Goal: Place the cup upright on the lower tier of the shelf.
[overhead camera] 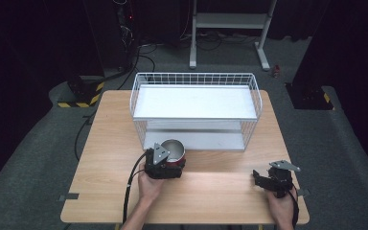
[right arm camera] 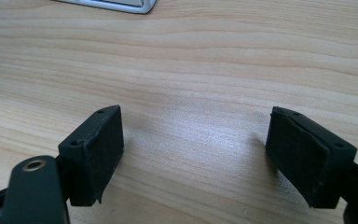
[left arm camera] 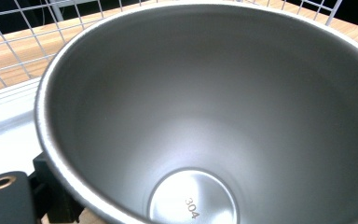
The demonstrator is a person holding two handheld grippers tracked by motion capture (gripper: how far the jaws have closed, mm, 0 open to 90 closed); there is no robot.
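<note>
- One steel cup stands on the table, just in front of the rack's lower shelf, left of the table's middle.
- It stands upright with its mouth up, its long axis vertical; a dark red band shows round its outside in the high view.
- The left gripper view looks down into the cup: bare grey metal inside, with "304" stamped on the round bottom.
- Two grippers, one in each hand.
- The left gripper sits against the cup's near side, its body touching or almost touching the wall. One black jaw part shows by the rim at the lower left of its own view; whether the jaws clamp the cup I cannot tell.
- The right gripper is held low over bare wood at the table's near right, well apart from the cup. Its jaws stand wide apart with nothing between them.
- One white wire rack with two shelves stands at the far middle of the table.
</note>
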